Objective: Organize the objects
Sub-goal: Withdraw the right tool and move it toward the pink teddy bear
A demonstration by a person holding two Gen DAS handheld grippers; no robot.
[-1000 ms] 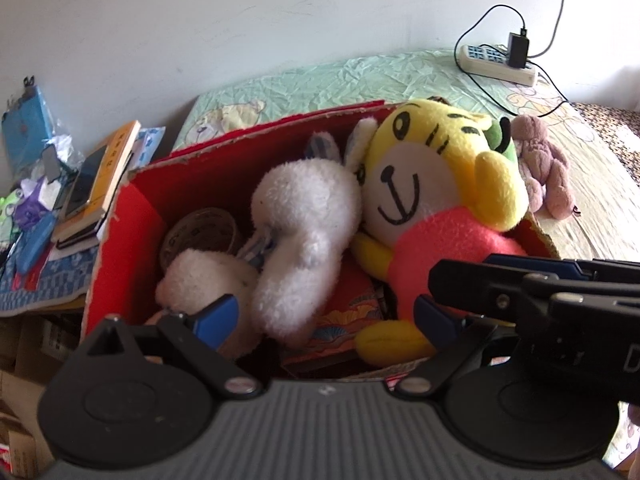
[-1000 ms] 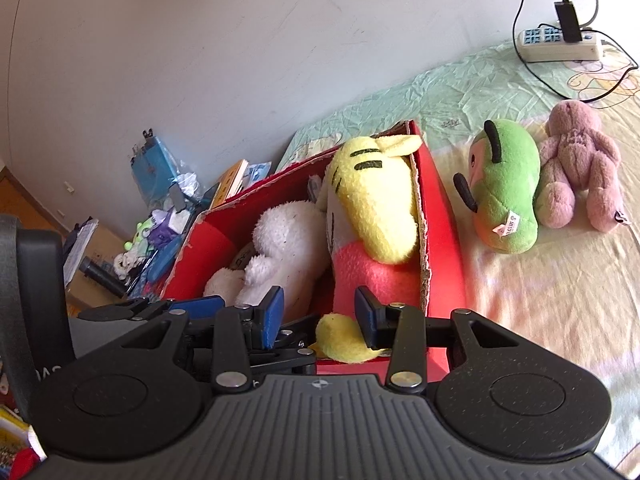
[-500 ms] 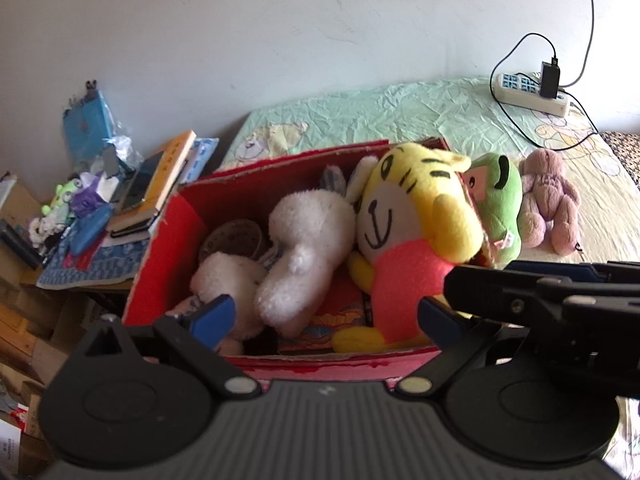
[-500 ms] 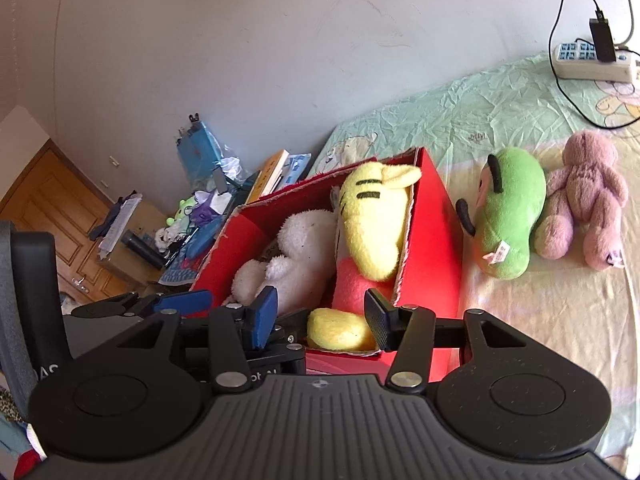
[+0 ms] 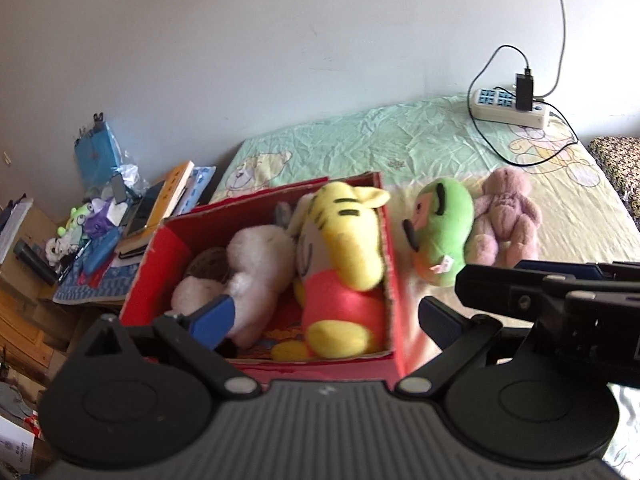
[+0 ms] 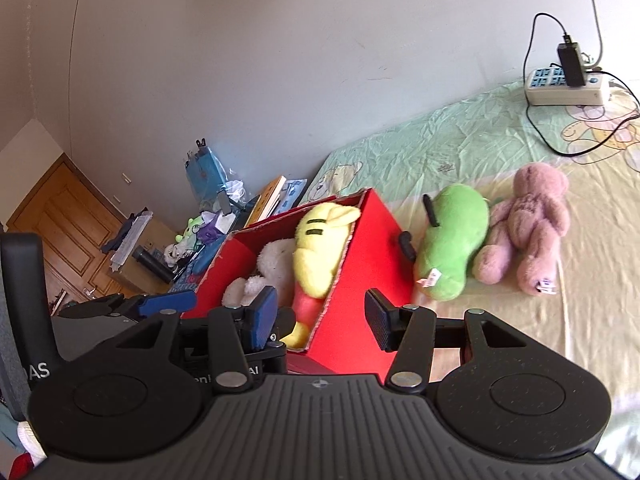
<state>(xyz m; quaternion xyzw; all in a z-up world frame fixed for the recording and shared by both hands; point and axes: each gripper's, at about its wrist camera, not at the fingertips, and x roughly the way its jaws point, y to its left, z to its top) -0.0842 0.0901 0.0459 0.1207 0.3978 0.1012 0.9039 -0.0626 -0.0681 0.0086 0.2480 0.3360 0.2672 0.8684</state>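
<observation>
A red cardboard box (image 5: 394,292) (image 6: 368,256) stands on the bed and holds a yellow tiger plush (image 5: 348,248) (image 6: 318,248) and a white plush (image 5: 256,264) (image 6: 272,264). A green plush (image 5: 438,230) (image 6: 456,240) and a pink bear (image 5: 506,216) (image 6: 528,220) lie on the sheet right of the box. My left gripper (image 5: 324,320) is open and empty above the box's near edge. My right gripper (image 6: 320,314) is open and empty, just right of the left one, over the box's near right corner.
A power strip (image 5: 508,108) (image 6: 566,88) with cables lies at the bed's far right by the wall. A cluttered side table (image 5: 100,240) with books, small toys and a blue bag stands left of the box. A wooden door (image 6: 56,232) is far left.
Both grippers have pulled back and up from the box, so the box and plushes look smaller. The green plush and pink bear have come into fuller view. The jaws stay open.
</observation>
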